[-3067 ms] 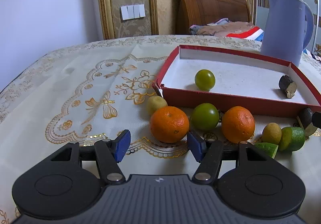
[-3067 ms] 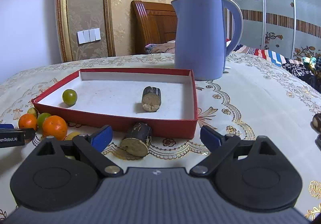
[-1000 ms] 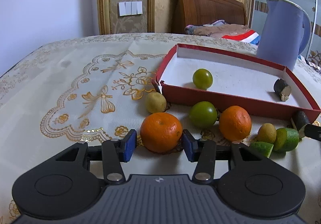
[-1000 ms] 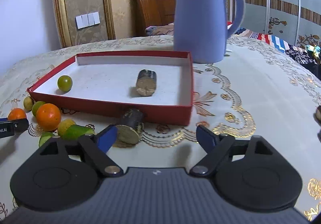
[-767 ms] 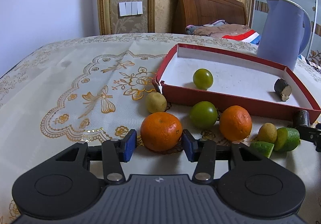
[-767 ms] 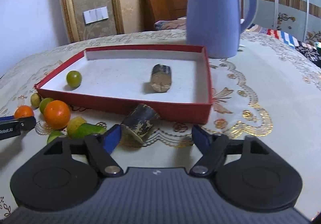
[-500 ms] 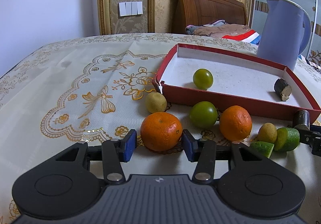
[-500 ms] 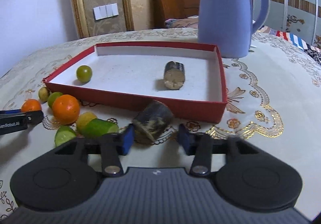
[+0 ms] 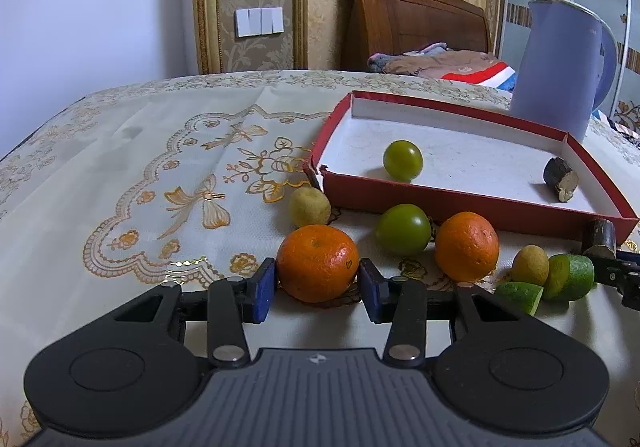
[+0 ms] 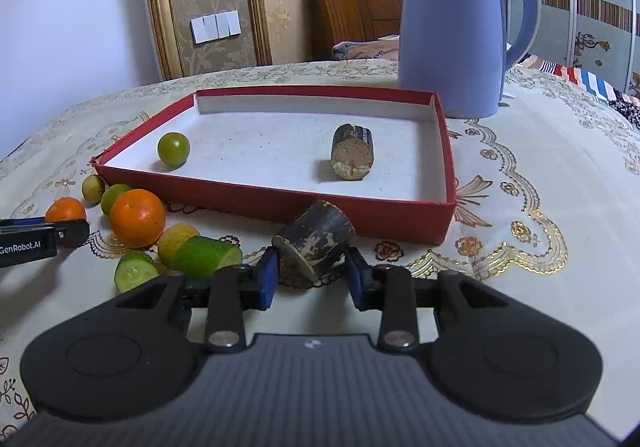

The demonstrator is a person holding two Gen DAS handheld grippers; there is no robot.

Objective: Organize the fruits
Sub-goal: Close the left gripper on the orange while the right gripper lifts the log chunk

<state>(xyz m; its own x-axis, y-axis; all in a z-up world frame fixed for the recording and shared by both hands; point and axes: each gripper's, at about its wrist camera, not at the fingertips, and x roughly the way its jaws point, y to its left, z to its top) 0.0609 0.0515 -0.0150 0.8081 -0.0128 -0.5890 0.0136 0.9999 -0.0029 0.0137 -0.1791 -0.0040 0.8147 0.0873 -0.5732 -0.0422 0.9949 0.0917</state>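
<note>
My left gripper (image 9: 318, 279) has its blue pads against both sides of an orange (image 9: 318, 263) on the tablecloth, and its jaws are closing. The jaws of my right gripper (image 10: 312, 271) are closing on a dark sugarcane stub (image 10: 316, 243) that lies in front of the red box (image 10: 280, 203), with both pads touching it. Inside the box lie a green fruit (image 10: 173, 149) and a second stub (image 10: 352, 157). A second orange (image 9: 467, 247), a green fruit (image 9: 403, 229), a yellow fruit (image 9: 310, 207) and lime halves (image 9: 570, 277) lie before the box.
A tall blue kettle (image 10: 452, 23) stands behind the box's far right corner. The embroidered cloth (image 9: 180, 175) stretches to the left of the box. A wooden headboard and a wall lie beyond the table's far edge.
The right gripper moved in on the dark stub and its wide jaws came together on it. The left pads drew slightly closer onto the orange; the left hand stayed put.
</note>
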